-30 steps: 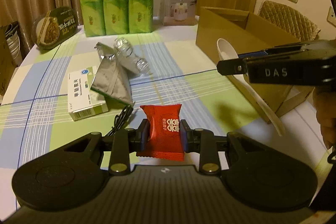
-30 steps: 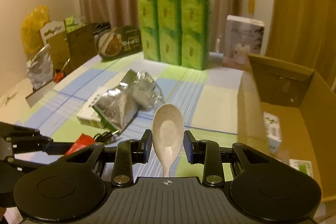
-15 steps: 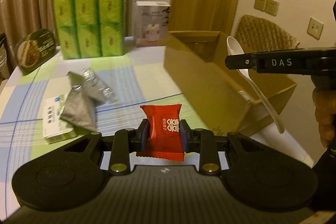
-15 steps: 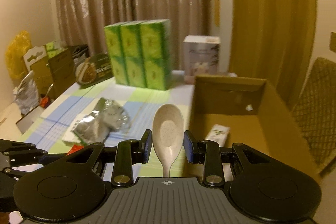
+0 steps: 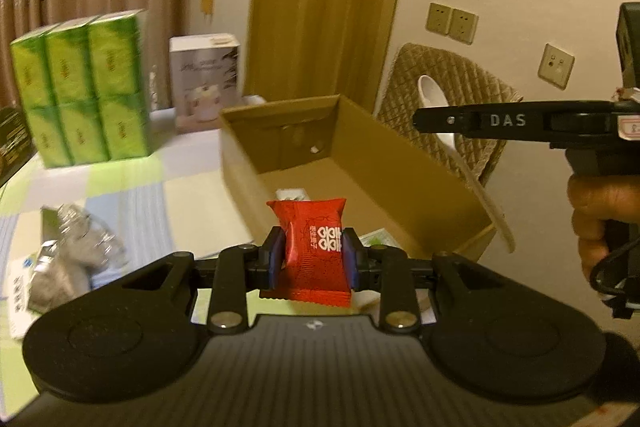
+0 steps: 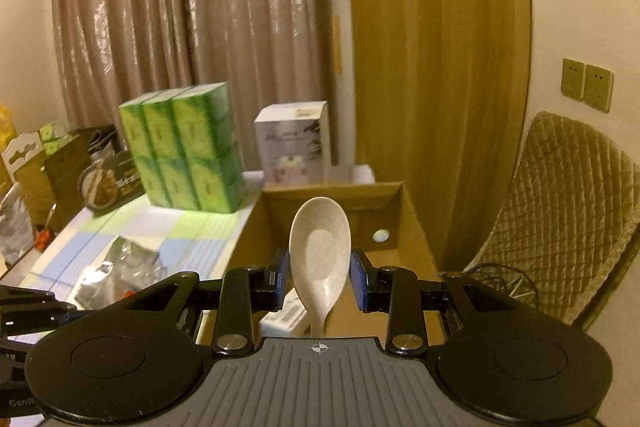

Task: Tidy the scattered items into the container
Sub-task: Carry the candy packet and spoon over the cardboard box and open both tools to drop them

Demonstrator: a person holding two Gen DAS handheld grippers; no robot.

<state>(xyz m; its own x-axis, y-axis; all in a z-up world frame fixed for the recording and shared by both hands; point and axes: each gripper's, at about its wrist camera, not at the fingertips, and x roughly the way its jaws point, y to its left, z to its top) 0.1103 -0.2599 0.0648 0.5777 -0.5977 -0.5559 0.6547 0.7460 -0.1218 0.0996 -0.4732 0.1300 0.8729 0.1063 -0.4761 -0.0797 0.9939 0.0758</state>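
My left gripper (image 5: pixel 313 263) is shut on a red snack packet (image 5: pixel 310 251) and hangs over the near end of the open cardboard box (image 5: pixel 408 147). My right gripper (image 6: pixel 321 277) is shut on a pale speckled spoon (image 6: pixel 320 251), bowl upright, above the same cardboard box (image 6: pixel 412 215). In the left wrist view the right gripper (image 5: pixel 424 121) reaches in from the right over the box's far wall, the spoon (image 5: pixel 434 97) slanting down behind it. Small white and green packs (image 5: pixel 292 193) lie inside the box.
On the checked tablecloth (image 5: pixel 128 195) lie a crumpled silver bag (image 5: pixel 68 255) and a white medicine box (image 5: pixel 18 291). Green tissue packs (image 5: pixel 84 95) and a white carton (image 5: pixel 204 79) stand at the back. A quilted chair (image 6: pixel 560 211) is right of the box. A hand (image 5: pixel 600 211) holds the right gripper.
Both grippers have swung right and risen, from over the table to above the box, which now fills the middle of both views. The packet and spoon stay gripped.
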